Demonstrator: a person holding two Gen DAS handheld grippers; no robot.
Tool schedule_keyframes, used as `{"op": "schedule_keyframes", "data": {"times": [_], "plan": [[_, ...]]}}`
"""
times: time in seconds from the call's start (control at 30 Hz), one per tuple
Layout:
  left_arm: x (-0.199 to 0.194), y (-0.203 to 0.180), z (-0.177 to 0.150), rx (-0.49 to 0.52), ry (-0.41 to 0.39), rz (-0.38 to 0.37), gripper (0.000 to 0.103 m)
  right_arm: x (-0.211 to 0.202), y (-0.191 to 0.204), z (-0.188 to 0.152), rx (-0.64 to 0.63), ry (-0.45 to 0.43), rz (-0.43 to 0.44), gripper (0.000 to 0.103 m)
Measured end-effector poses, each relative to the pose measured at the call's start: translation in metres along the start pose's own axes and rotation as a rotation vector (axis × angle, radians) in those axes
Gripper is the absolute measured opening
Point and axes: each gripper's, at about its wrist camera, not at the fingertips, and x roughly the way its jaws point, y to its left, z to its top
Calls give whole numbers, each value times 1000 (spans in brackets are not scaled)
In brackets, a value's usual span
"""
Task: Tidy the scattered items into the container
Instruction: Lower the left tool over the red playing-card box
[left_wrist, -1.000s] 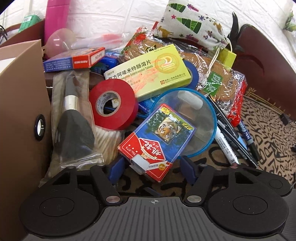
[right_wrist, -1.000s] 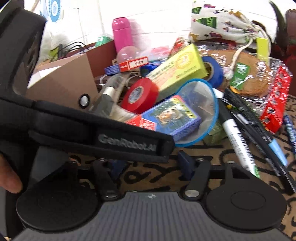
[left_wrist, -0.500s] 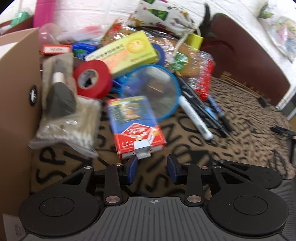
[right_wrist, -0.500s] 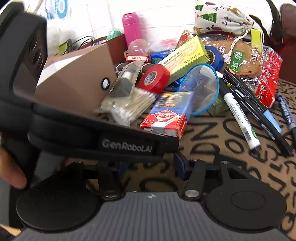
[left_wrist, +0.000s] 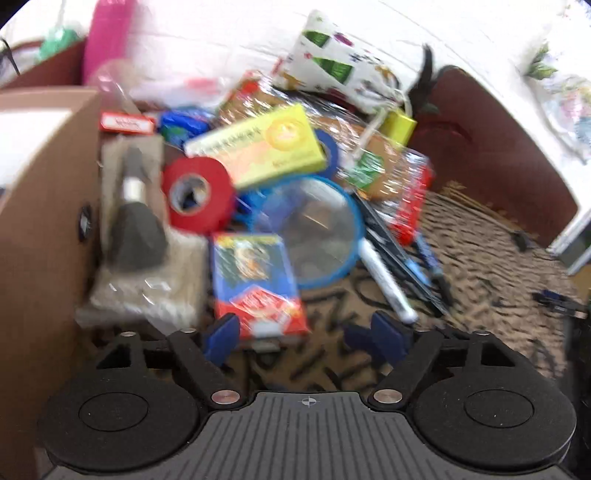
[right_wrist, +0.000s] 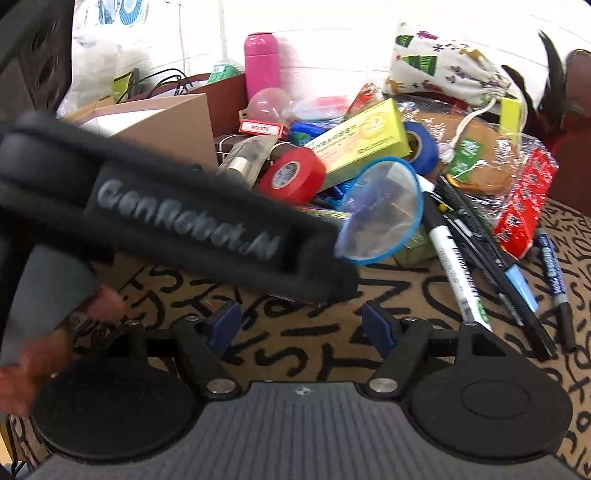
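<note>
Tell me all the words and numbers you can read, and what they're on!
"GenRobot.AI": strap across the left gripper.
"NO375": red tag.
"PERMANENT", partly legible: white marker.
Yellow box, card box, blue pen, snack packets: print too small or blurred.

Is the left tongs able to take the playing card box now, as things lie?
Probably yes. The left tongs have just been opening and stand open, and the playing card box lies directly ahead, its near end by the left pad, with nothing on top of it.

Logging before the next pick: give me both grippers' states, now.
Left gripper: open, jaws just widened, card box lies loose at its left pad.
Right gripper: open, jaws just widened, nothing between them.
</note>
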Motion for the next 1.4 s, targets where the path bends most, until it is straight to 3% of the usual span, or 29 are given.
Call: {"op": "schedule_keyframes", "data": {"times": [0.23, 0.4, 0.5, 0.67, 0.77, 0.93, 1.03, 1.17, 1.27, 1.4], "plan": [[14, 6, 9, -7, 19, 22, 88, 23, 1, 8, -6, 13, 5, 75], [13, 6, 8, 23, 27, 31, 83, 21, 0, 6, -15, 7, 6, 48], [12, 6, 7, 18, 28, 26, 82, 16, -5, 5, 5, 11, 19, 42], [8, 4, 5, 19, 34, -5, 81, 12, -6, 3, 23, 4, -3, 44], [12, 7, 9, 3, 39, -14, 82, 11, -6, 2, 36, 3, 15, 59], [24, 7, 16, -8, 6, 52, 90, 17, -3, 4, 1, 11, -20, 66], [25, 7, 17, -9, 4, 41, 94, 20, -4, 6, -1, 8, -37, 73], [27, 6, 18, 2, 5, 32, 93, 30, -3, 11, -15, -2, -46, 72], [25, 5, 17, 24, 2, 40, 83, 33, 1, 10, -42, -4, -19, 56], [20, 5, 12, 16, 5, 44, 79, 23, 9, 9, -70, -14, -16, 54]]}}
